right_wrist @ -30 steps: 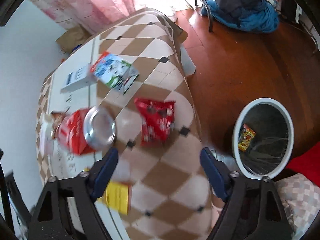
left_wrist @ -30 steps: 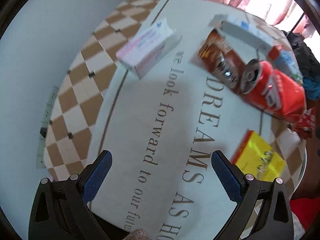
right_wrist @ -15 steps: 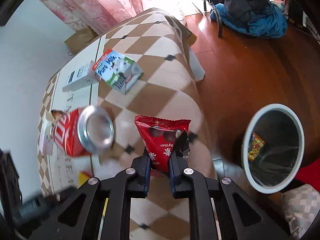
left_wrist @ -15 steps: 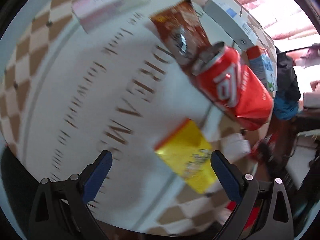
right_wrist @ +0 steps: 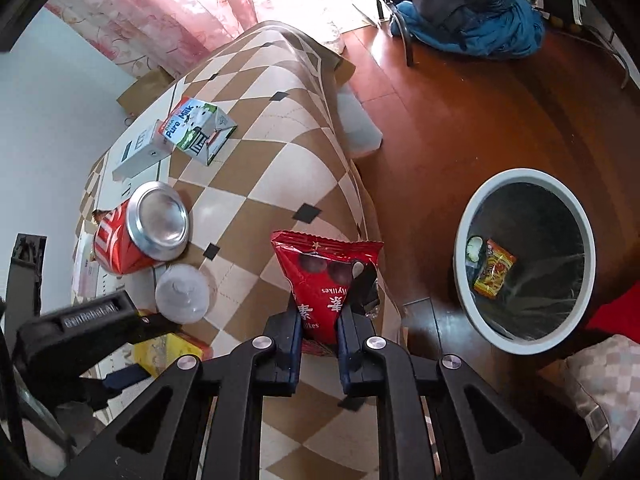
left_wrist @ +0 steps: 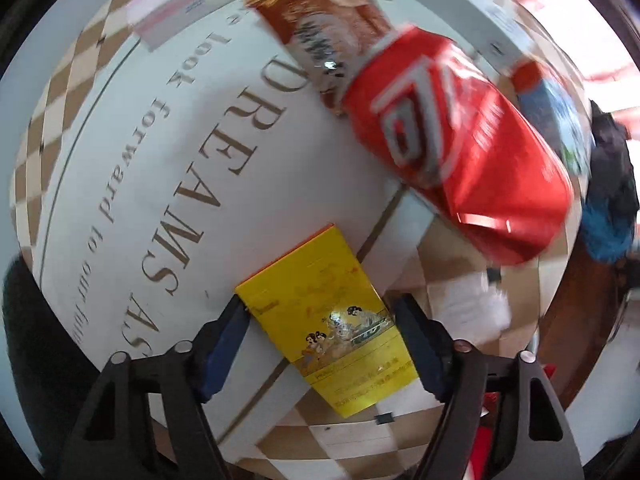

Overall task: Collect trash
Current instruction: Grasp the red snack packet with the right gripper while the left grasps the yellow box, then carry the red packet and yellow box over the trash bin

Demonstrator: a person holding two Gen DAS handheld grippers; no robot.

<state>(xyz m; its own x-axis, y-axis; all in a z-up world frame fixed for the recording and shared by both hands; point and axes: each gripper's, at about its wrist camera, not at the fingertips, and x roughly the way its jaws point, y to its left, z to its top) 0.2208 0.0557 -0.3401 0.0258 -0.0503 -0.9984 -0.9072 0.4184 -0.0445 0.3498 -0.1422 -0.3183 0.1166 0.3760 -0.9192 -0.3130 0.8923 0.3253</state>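
Our right gripper (right_wrist: 319, 330) is clamped on the red bag (right_wrist: 326, 280) at the bench (right_wrist: 280, 152) edge nearest the bin (right_wrist: 524, 256); our left gripper (left_wrist: 320, 340) is apart, straddling the yellow box (left_wrist: 326, 316), which lies flat beside the can (left_wrist: 456, 148)

Home living room, pink curtains (right_wrist: 168, 12), wooden floor (right_wrist: 460, 120), clothed table (right_wrist: 280, 152)

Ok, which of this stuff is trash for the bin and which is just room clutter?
Job items: red snack bag, shut in the right tongs; yellow box, between the open left tongs; red can; milk carton; white bin.

Lying about: blue jacket; pink curtain; checkered cushion.
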